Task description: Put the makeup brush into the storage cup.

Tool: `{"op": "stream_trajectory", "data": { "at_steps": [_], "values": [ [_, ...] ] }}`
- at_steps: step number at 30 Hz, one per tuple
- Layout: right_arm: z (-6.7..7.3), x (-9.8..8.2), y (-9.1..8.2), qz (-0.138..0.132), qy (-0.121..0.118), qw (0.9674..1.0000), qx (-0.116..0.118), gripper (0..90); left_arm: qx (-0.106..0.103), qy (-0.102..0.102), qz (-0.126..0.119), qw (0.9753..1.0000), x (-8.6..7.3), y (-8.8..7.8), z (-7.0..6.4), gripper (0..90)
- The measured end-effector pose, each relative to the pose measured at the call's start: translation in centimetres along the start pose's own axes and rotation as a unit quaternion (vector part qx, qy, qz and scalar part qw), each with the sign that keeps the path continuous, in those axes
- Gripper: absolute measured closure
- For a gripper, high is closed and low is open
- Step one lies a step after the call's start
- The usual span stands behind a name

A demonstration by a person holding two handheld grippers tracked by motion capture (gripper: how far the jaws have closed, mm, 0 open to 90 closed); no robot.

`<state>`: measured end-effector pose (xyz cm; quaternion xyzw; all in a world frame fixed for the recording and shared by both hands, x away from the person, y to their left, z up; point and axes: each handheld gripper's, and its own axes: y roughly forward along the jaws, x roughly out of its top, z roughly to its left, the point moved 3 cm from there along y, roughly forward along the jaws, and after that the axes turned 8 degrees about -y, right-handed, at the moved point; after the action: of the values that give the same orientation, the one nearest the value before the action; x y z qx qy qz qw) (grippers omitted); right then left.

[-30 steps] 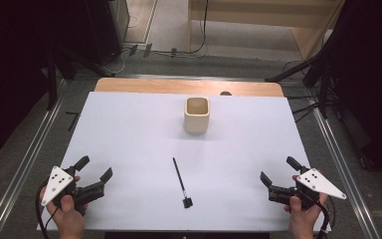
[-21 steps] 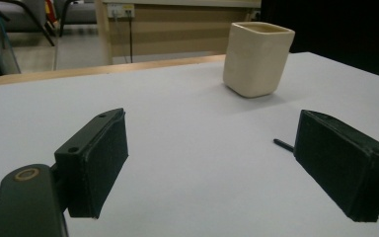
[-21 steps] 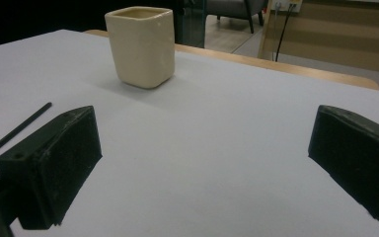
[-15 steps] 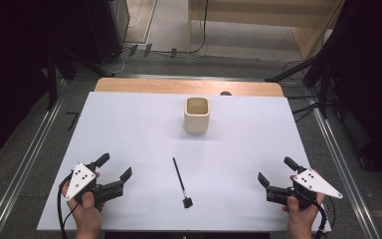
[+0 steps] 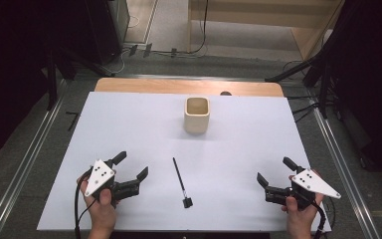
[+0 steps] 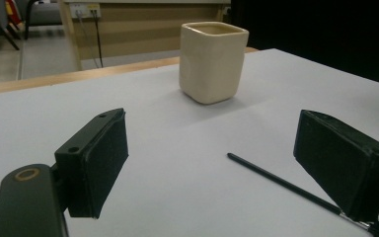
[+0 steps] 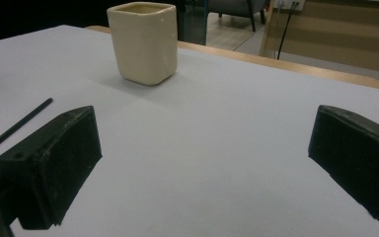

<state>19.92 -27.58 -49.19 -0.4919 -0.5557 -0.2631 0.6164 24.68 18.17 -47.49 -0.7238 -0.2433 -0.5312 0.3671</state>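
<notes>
Left hand-held gripper (image 5: pixel 132 168) sits near-left on the surface (image 5: pixel 129 119), jaws spread wide, released, nothing between the pads, touching nothing. In the left gripper view its two black pads (image 6: pixel 101 158) frame bare white surface, with the thin black brush (image 5: pixel 180 179) lying just past the right pad, its far tip pointing toward the cup (image 5: pixel 197 115). Brush is flat on the surface, near-centre, apart from both tools; small dark head at its near end, slim handle running away toward the far side. Compared with a second ago the left hand-held gripper has shifted right, closer to the brush, same wide opening.

Right hand-held gripper (image 5: pixel 274 172) rests near-right, jaws also wide apart, released, gripping nothing; it has not moved. From the right gripper view the brush tip shows at far left, outside the left pad.

Cream square cup stands upright at the far-centre, well apart from the brush and both hand-held grippers, no contents visible.
</notes>
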Motion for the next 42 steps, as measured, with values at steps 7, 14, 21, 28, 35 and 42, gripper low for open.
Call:
{"op": "stream_trajectory", "data": {
  "at_steps": [7, 14, 21, 28, 35, 42],
  "values": [
    [0.1, 0.0, 0.0, 0.003, -0.002, 1.0000, 0.001, 0.1, -0.023, 0.006, 0.023, 0.9995, -0.1, 2.1, -2.1, 14.2],
    [0.0, -0.1, 0.1, 0.004, 0.000, 1.0000, -0.001, 0.3, -0.039, 0.012, 0.046, 0.9981, -0.1, 4.0, -3.7, 14.2],
    [0.1, -0.1, 0.2, 0.008, 0.001, 1.0000, 0.001, 0.3, -0.049, 0.013, 0.105, 0.9932, -0.3, 5.8, -5.0, 14.5],
    [0.1, -0.2, 0.3, 0.011, -0.001, 0.9999, 0.002, 0.3, -0.035, -0.016, 0.189, 0.9812, -0.5, 7.7, -5.4, 14.8],
    [0.1, -0.2, 0.4, 0.014, 0.000, 0.9999, 0.002, 0.3, 0.014, -0.020, 0.283, 0.9587, -1.0, 9.3, -6.0, 15.2],
    [0.1, -0.3, 0.5, 0.018, 0.001, 0.9998, 0.001, 0.3, 0.049, -0.016, 0.368, 0.9283, -1.6, 10.4, -6.7, 12.5]
  ]
}}
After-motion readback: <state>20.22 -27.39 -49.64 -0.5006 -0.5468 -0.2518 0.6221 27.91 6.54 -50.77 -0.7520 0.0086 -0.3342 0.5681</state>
